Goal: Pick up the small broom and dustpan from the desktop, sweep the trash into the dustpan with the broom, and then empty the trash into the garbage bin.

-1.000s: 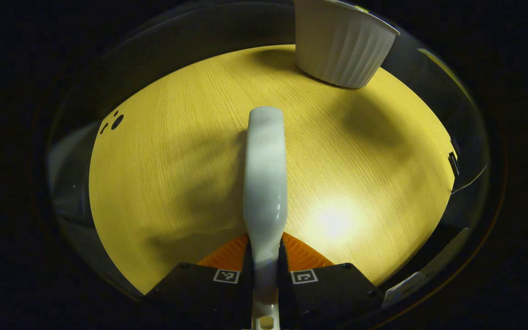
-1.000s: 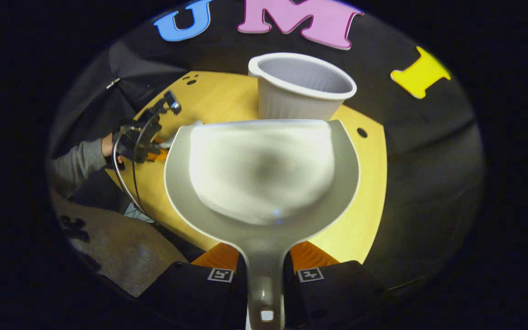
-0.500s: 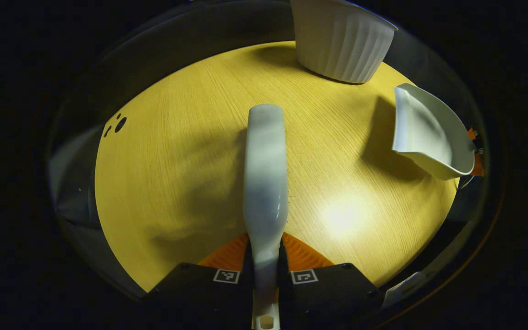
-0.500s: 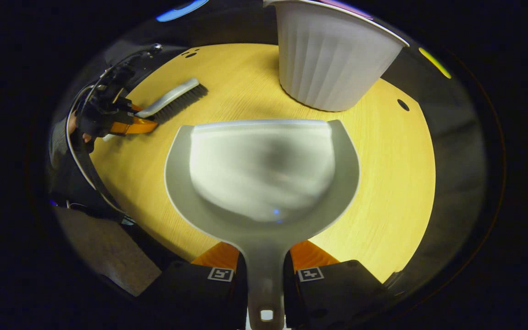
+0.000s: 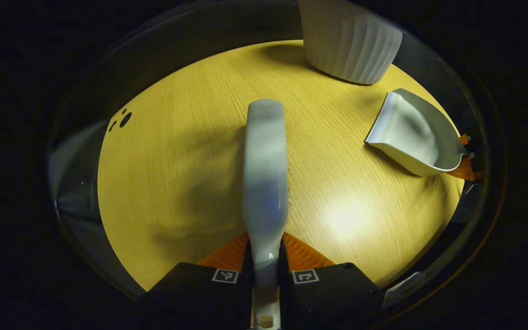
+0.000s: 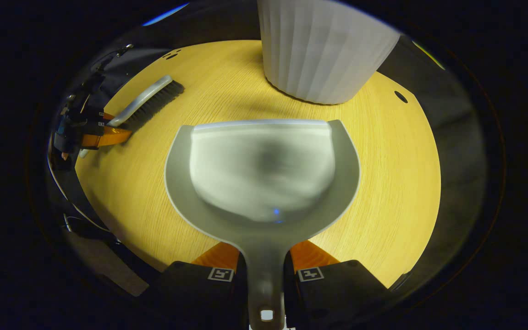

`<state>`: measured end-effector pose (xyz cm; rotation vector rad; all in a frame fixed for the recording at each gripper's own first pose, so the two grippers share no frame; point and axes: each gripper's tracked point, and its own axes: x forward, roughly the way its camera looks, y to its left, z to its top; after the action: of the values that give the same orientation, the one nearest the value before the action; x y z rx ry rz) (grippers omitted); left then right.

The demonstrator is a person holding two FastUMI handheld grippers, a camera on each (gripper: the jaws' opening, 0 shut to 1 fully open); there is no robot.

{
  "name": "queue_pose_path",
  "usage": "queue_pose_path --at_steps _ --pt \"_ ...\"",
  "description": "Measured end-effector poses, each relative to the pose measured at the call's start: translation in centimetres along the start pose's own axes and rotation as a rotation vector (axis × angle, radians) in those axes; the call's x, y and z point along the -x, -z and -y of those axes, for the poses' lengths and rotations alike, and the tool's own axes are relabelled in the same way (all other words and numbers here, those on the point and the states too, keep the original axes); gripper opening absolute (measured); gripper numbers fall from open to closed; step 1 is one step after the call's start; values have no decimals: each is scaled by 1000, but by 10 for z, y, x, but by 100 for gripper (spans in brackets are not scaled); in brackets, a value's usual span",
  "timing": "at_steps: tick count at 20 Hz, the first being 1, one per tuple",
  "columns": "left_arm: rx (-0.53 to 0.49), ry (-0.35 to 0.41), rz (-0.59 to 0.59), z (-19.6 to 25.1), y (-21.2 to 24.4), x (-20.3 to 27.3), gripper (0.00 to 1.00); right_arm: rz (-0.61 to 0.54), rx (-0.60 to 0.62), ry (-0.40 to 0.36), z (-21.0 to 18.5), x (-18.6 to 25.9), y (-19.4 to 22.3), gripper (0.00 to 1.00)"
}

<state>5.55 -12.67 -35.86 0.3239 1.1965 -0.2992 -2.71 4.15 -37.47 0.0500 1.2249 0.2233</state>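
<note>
Left tongs [image 5: 264,275]: clamped on the handle of the small broom [image 5: 265,165], which is held over the tabletop [image 5: 177,160], bristles down.
Right tongs [image 6: 265,272]: clamped on the handle of the dustpan [image 6: 261,169], low over the tabletop, mouth toward the garbage bin [image 6: 321,50].
Dustpan contents: the pan looks bare inside.
Trash: none to be seen on the wood.
Done: both tools are picked up; sweeping and emptying look finished, judging by the clean wood and pan.
Left: probably only setting the tools down.
</note>
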Motion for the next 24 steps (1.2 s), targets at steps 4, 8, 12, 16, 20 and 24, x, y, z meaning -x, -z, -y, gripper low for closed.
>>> queue_pose_path --at_steps 4,8,12,16,20,24 --pt "6 -2 -11 -2 1 -2 27 13 -18 -2 -3 -6 -1 37" --pt "41 22 -2 3 7 4 27 13 -14 -11 -7 -3 2 44" --pt "77 18 49 8 7 29 35 52 -47 -35 -6 28 -2 45" --pt "91 18 155 13 0 77 34 169 -62 -38 -6 83 -17 45" --pt "132 -35 439 6 -48 156 36 435 -52 -68 -33 162 -76 42" --pt "161 -89 758 -2 -96 240 36 701 -16 -51 -51 227 -129 42"
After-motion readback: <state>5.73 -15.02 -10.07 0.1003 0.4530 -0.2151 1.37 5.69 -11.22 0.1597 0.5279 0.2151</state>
